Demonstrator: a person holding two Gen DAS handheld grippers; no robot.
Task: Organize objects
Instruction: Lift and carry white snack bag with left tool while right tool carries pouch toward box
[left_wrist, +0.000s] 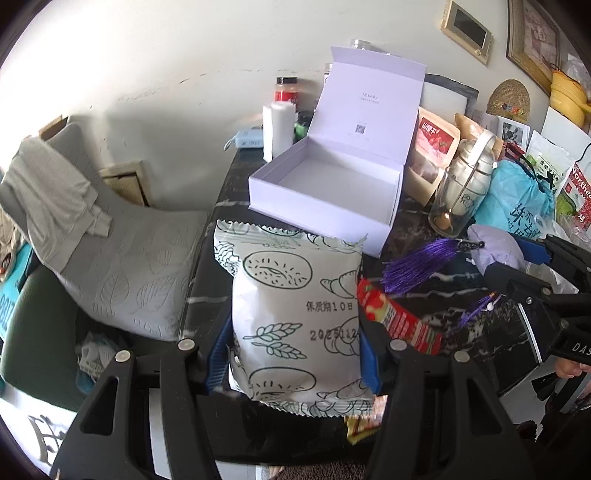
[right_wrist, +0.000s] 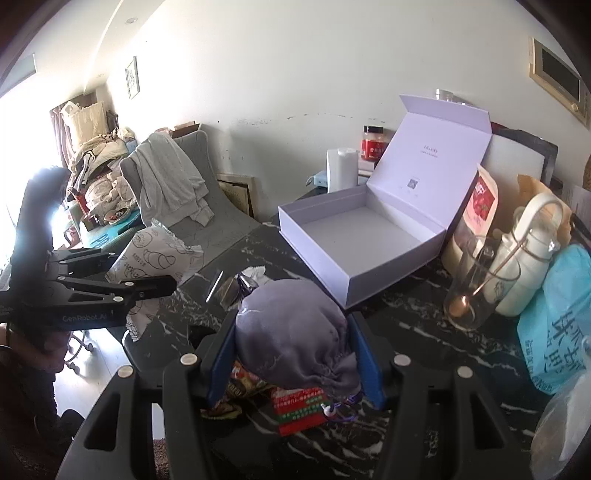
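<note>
While both grippers hang above the dark marbled worktop, each carries one item. The left gripper has its blue-padded fingers clamped on a white snack packet printed with bread and wheat drawings; the packet stands upright between the fingers, its crimped top edge just in front of the near wall of the box in the left wrist view. The right gripper has its fingers closed on a lilac drawstring pouch, gathered neck turned toward the camera. From the left wrist view the same pouch shows at the right edge, with a purple tassel hanging from it.

An open lilac box sits on the worktop ahead of both grippers, lid tilted back toward the wall, interior bare. Right of the box stand a red-labelled snack bag, a clear glass with a spoon inside, a white kettle and a blue plastic bag, packed closely together. Behind the box are a white paper roll and a red jar.

Beneath the pouch, red-and-green sachets lie on the worktop. A red packet lies just right of the snack packet. Left of the worktop, a grey chair carries a draped garment.
</note>
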